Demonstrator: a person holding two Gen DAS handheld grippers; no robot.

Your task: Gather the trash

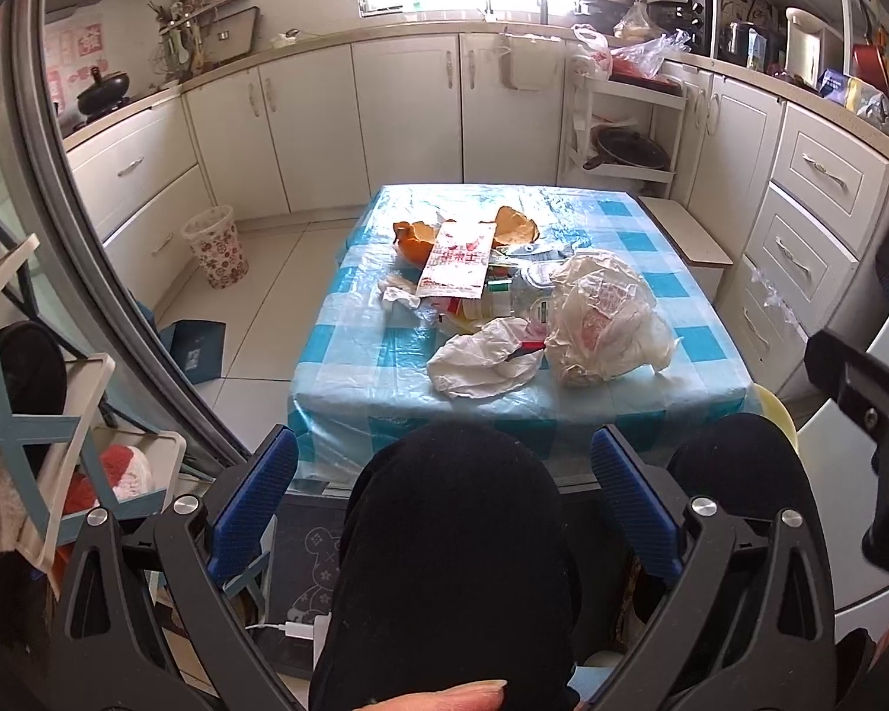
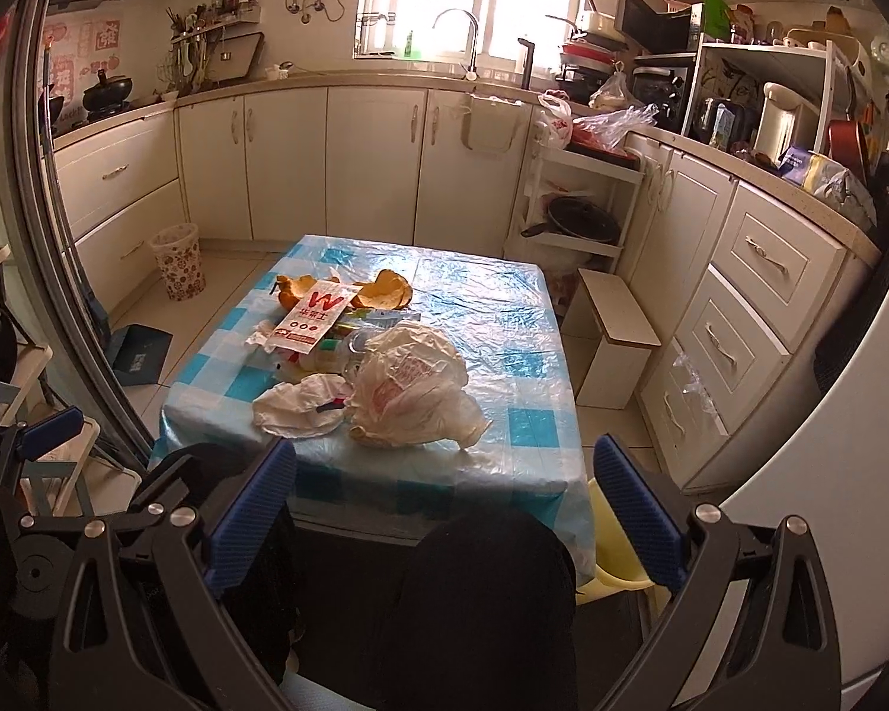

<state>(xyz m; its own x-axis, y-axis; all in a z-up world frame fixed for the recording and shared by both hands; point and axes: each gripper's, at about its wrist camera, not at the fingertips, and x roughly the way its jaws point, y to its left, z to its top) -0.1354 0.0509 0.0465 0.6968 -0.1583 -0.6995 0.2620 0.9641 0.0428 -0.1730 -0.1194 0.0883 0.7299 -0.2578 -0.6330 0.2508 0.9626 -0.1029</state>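
Observation:
A heap of trash lies on the blue-checked table [image 1: 705,343] [image 2: 527,420]: a crumpled plastic bag [image 1: 604,320] [image 2: 412,397], a white wrapper [image 1: 480,358] [image 2: 296,406], a red-and-white paper sleeve [image 1: 456,260] [image 2: 311,320], orange peel [image 1: 518,225] [image 2: 388,290] and small scraps. My left gripper [image 1: 444,509] is open, held low over a person's dark-clothed knees, short of the table's near edge. My right gripper [image 2: 444,509] is open too, also back from the table, nothing between its blue pads [image 2: 637,518]. A patterned wastebasket [image 1: 216,246] [image 2: 178,260] stands on the floor at left.
White cabinets line the kitchen walls; a white rack [image 2: 575,201] with a pan and a low white stool [image 2: 613,335] stand right of the table. A yellow stool [image 2: 613,557] sits under the table's near corner. A shelf unit [image 1: 59,415] crowds the left. A blue box [image 2: 139,355] lies on the floor.

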